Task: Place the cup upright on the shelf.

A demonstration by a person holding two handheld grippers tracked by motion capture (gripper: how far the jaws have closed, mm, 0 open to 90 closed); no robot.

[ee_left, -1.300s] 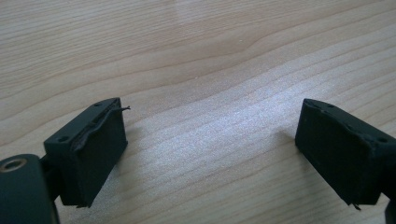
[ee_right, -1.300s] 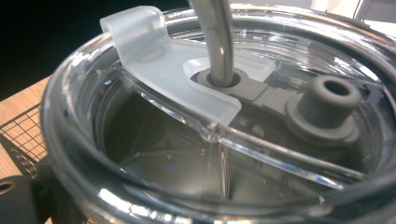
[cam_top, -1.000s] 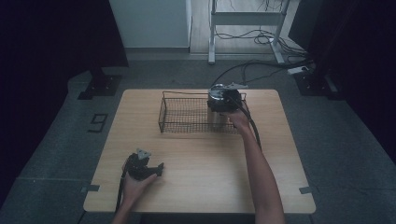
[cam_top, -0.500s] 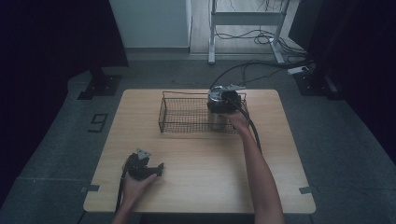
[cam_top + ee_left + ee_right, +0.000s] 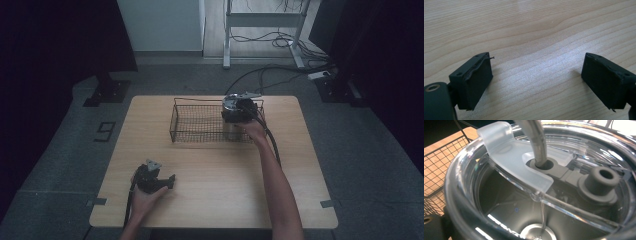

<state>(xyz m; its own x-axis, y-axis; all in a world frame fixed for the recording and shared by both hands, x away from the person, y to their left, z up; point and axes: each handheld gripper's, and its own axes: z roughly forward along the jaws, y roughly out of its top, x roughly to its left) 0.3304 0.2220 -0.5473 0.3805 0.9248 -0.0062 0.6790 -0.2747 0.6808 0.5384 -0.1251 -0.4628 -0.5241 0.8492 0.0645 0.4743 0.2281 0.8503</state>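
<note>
Two grippers were in use at the wooden table (image 5: 210, 200). The left gripper (image 5: 170, 181) lay low near the table's front left, held in the person's left hand (image 5: 142, 200); in the left gripper view its jaws stood wide apart with only bare wood grain between them. The right gripper (image 5: 235, 111) was at the right end of the wire basket (image 5: 197, 122), which sat toward the far side of the table. The right gripper view looked straight down onto a tumbler (image 5: 464, 202) with a clear lid (image 5: 574, 202); a metal straw (image 5: 536, 142) passed through the lid's grey seal. The basket mesh lay just beside the tumbler. The gripper's jaws were set wide around the tumbler, gripping it.
</note>
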